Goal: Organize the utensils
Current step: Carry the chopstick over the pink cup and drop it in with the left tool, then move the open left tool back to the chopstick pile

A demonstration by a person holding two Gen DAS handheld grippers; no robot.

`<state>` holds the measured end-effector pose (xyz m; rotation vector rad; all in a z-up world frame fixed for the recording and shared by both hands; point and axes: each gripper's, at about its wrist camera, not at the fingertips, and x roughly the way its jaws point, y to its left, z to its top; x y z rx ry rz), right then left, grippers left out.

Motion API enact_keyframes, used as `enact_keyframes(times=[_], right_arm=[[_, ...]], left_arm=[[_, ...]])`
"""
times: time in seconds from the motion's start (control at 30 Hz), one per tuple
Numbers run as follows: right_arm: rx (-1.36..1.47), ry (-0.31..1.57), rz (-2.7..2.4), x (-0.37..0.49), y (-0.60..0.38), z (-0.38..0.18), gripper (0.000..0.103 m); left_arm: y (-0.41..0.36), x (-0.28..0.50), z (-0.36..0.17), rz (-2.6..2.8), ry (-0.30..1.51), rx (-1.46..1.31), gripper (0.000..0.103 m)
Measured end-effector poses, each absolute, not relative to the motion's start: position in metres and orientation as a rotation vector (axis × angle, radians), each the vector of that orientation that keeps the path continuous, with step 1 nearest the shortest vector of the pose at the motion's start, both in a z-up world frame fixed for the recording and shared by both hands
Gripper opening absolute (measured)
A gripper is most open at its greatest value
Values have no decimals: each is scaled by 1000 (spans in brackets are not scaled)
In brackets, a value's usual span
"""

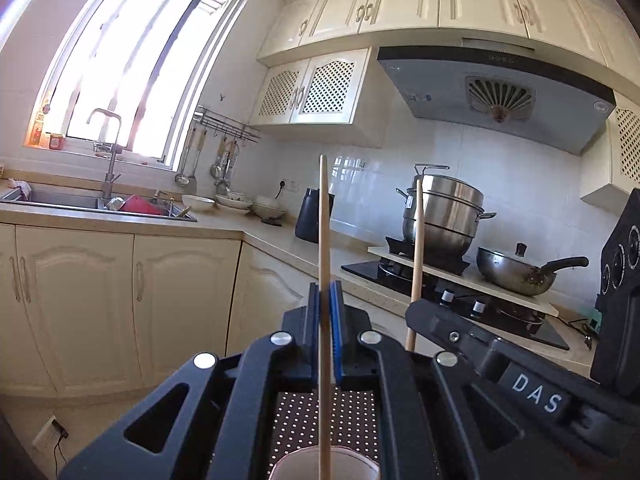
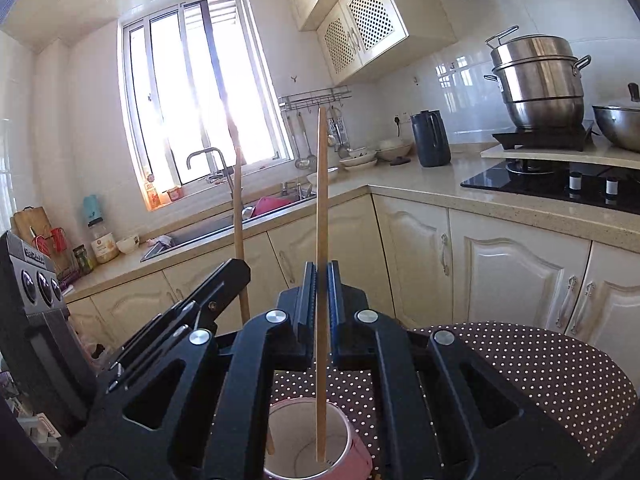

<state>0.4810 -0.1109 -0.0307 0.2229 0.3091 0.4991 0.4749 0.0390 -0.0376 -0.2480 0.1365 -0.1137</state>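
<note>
My left gripper is shut on a wooden chopstick that stands upright, its lower end reaching the mouth of a pink cup below. My right gripper is shut on a second upright chopstick, whose lower end is inside the same pink cup. The two grippers are side by side. The right gripper and its chopstick show in the left wrist view. The left gripper and its chopstick show in the right wrist view. The cup stands on a dotted brown tablecloth.
Ahead runs an L-shaped kitchen counter over cream cabinets. It holds a sink with dishes, bowls, a dark kettle, a hob with a steel steamer pot and a wok. A rail of ladles hangs on the wall.
</note>
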Motion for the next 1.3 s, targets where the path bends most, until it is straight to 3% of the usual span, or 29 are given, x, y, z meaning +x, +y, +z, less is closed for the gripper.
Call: enact_keyframes(times=[0.77,0.8,0.87,1.03,1.17,1.27,1.3], right_arm=[[120,430,469,421,-111,-71,7],[125,440,465,421,-112,-71,7],[135,454,457,417,-113,-72,7],[134,450,435,401,-118,-65,24],[139,426,428,382,-125,-54,29],[139,401,413,368,-130,-44,46],[140,389,416,361,-133,-41,47]], left_arm=[[27,430,-78,-149,383,-122,7],[28,427,-78,-147,389,-120,9],[29,420,-76,-138,392,-117,34],[32,397,-65,-122,372,-94,38],[33,377,-54,-106,338,-83,48],[32,363,-45,-92,319,-67,51],[32,358,-42,-86,312,-61,54]])
